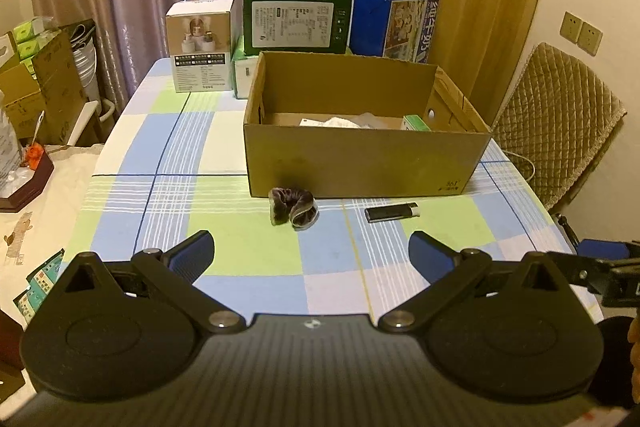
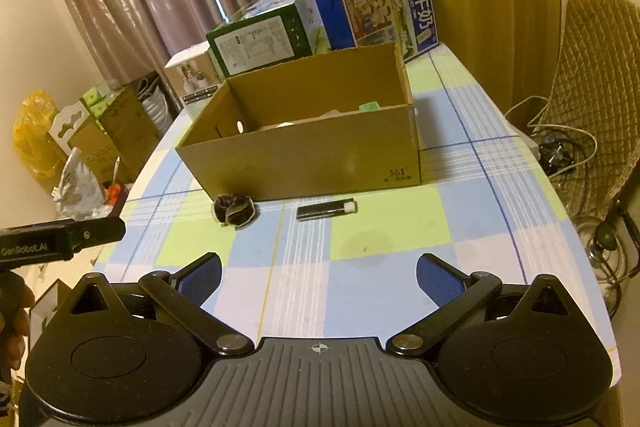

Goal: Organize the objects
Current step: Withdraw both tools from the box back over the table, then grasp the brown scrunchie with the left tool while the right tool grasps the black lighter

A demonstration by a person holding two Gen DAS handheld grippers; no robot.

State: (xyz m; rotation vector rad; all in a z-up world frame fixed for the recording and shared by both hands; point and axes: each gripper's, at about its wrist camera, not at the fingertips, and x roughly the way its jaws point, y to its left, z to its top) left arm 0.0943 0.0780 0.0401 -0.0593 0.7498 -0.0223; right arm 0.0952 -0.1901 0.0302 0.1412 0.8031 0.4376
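Lighter [image 1: 392, 213] lies flat, long axis crosswise, white end rightward.

On the table [image 1: 132, 155], a scrunchie [image 1: 293, 207] and lighter [image 1: 392, 212] lie before the cardboard box [image 1: 360, 163], scrunchie leftmost.

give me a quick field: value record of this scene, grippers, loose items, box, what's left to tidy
left hand-held gripper: open, empty, above the table
right hand-held gripper: open, empty, above the table
surface: checked blue, green and white tablecloth
container: open brown cardboard box, some items already inside
loose item 1: dark purple velvet scrunchie, at the box's front wall
loose item 2: black lighter with a white end, lying flat to the scrunchie's right
left to tidy: scrunchie and lighter, both outside the box
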